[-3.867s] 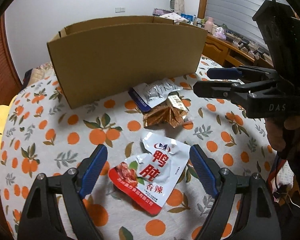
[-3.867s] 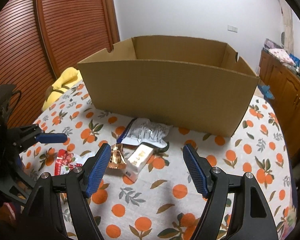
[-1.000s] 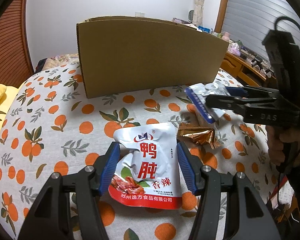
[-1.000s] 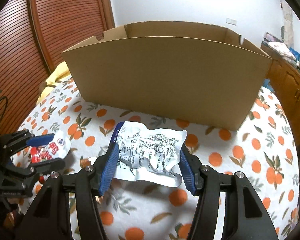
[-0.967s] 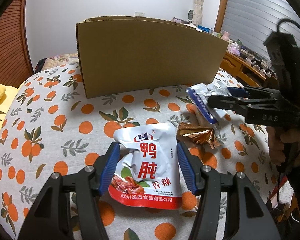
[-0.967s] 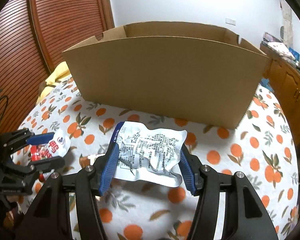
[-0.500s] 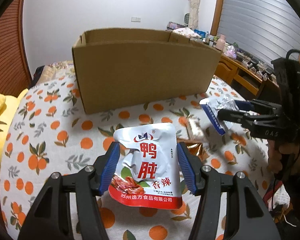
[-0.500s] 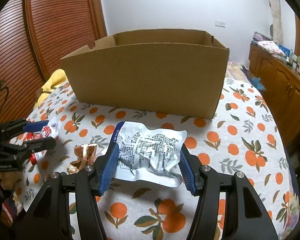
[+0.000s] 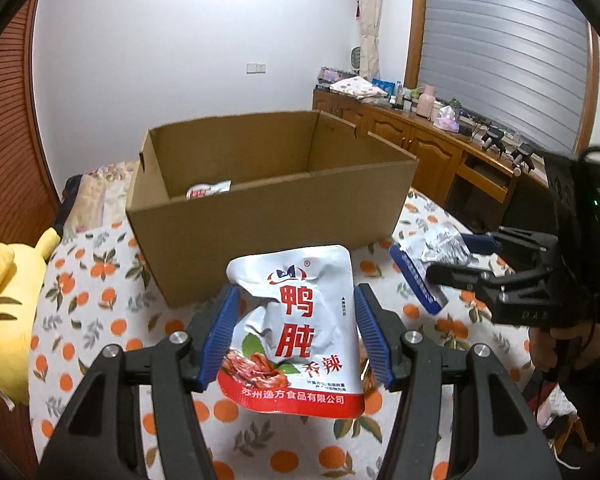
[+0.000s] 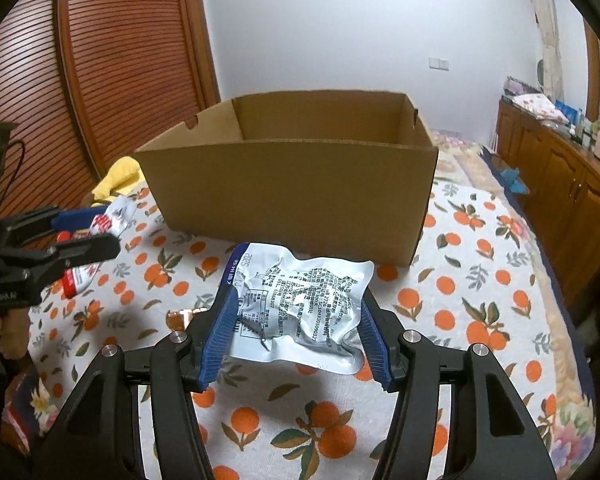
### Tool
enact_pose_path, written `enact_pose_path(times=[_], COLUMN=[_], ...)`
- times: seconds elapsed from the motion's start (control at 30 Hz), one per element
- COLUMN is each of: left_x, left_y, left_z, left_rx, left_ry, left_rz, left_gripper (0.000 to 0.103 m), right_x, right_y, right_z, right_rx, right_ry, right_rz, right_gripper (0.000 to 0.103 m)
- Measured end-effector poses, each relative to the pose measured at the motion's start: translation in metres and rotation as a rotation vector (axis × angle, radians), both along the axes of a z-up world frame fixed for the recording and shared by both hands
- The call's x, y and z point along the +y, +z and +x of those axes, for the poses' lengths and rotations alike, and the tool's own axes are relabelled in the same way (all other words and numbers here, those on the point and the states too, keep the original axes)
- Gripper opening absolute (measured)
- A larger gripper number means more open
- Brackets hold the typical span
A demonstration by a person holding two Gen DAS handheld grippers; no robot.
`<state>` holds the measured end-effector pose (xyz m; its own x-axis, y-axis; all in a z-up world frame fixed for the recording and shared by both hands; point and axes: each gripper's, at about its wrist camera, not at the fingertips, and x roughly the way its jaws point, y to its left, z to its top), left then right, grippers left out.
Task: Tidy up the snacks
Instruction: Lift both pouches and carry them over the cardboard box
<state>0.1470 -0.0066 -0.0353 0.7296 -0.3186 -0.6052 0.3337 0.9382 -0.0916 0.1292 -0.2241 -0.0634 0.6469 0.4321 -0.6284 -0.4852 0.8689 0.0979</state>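
My left gripper (image 9: 294, 336) is shut on a white and red snack pouch (image 9: 296, 320) and holds it above the table, in front of the open cardboard box (image 9: 268, 216). A white packet (image 9: 208, 190) lies inside the box. My right gripper (image 10: 296, 336) is shut on a silver and blue snack pouch (image 10: 300, 300), also held above the table before the box (image 10: 292, 196). The right gripper shows in the left wrist view (image 9: 456, 256) with its pouch (image 9: 424, 264). The left gripper shows in the right wrist view (image 10: 88, 232).
An orange-print tablecloth (image 10: 480, 300) covers the table. A copper foil snack (image 10: 182, 316) lies on it below my right gripper. A yellow plush (image 9: 4, 300) sits at the table's left edge. Wooden cabinets (image 9: 432, 148) stand to the right.
Both grippers have risen with their pouches, so the box's inside now shows. The grips on both pouches are unchanged.
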Motion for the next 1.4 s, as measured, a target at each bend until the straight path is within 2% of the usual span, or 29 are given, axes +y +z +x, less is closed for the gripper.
enact_pose_path(times=[0.67,0.93,1.4], left_x=[-0.006,0.001,0.012], left_y=[0.043,0.044,0.039], left_z=[0.036,0.065,0.127], left_rx=[-0.057,-0.058,-0.03], left_ry=[-0.018,-0.007,0.014], left_rz=[0.028,0.023,0.036], left_gripper=[0.058,0.058,0.058], right_x=[0.01,0.022,0.042], right_y=[0.044,0.06,0.069], right_z=[0.018,0.035,0.076], right_rx=[-0.075,-0.105,-0.122], right_ry=[0.02,0.044,0.077], right_rz=[0.023,0.046,0.044], right_gripper=[0.06,0.06,0.06])
